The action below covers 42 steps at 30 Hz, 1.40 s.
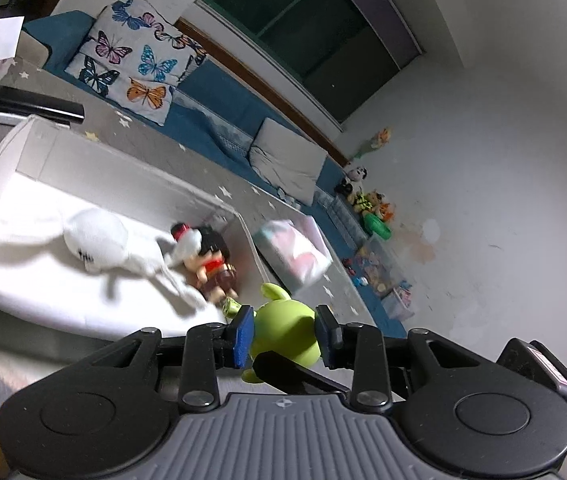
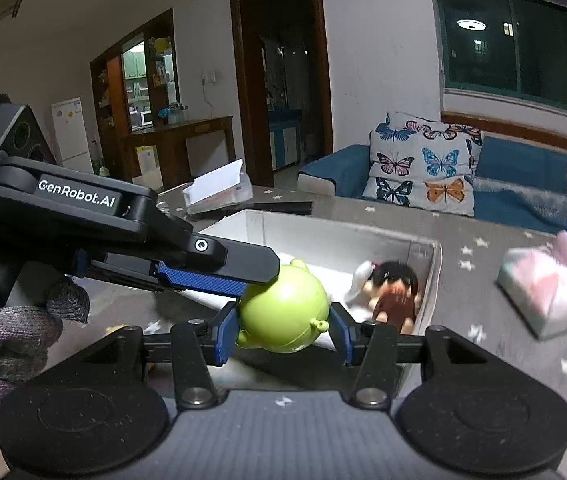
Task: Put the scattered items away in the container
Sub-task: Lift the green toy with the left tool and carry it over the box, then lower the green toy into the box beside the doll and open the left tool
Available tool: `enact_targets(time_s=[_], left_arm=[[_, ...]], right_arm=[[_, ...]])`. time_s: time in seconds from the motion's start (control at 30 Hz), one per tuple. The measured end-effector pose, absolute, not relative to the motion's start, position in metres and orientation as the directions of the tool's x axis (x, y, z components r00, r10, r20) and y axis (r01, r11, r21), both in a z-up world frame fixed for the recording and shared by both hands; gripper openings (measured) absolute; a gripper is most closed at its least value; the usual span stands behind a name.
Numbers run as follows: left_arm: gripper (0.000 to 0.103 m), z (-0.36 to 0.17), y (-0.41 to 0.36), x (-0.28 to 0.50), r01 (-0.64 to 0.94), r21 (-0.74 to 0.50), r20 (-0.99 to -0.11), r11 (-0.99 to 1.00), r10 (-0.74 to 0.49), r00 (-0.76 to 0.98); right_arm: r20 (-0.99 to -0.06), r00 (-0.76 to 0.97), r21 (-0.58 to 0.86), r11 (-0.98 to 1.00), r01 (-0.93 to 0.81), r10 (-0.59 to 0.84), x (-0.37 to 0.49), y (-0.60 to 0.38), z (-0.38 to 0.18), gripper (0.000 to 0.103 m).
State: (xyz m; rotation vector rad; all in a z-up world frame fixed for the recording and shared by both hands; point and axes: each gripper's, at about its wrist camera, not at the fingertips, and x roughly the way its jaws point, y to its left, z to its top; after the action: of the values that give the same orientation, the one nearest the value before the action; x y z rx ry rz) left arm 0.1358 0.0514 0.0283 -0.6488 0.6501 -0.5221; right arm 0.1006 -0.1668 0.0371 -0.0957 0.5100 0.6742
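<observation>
Grey star-printed matting covers the floor, with a blue sofa along the wall behind it and a butterfly-print cushion propped against the sofa's back. On the matting sits the white container — an open, shallow box. Inside it lie a white plush toy and, at the far end, a dark-haired doll in red and brown, its shape blurred. Just beyond the container's end wall, on the matting, rests a pale pink-and-mint package. Further off, along the base of the wall, a cluster of small toys is too small to make out.

Both grippers meet on one green alien toy, held at the near edge of the container. The right gripper has its blue pads pressed against the toy's round sides. The left gripper — held in a grey knitted glove — has the same toy between its fingers, its pads against the toy's flanks, so each gripper is closed on it from a different side.
</observation>
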Motion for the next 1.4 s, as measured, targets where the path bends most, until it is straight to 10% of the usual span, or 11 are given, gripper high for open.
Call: enact_targets(time_s=[1.4], left_arm=[[0.036, -0.036, 0.062, 0.235, 0.086, -0.718, -0.5, 0.691, -0.598, 0.627]], right_arm=[[-0.631, 0.593, 0.082, 0.804, -0.589, 0.499, 0.216, -0.133, -0.009, 0.049]])
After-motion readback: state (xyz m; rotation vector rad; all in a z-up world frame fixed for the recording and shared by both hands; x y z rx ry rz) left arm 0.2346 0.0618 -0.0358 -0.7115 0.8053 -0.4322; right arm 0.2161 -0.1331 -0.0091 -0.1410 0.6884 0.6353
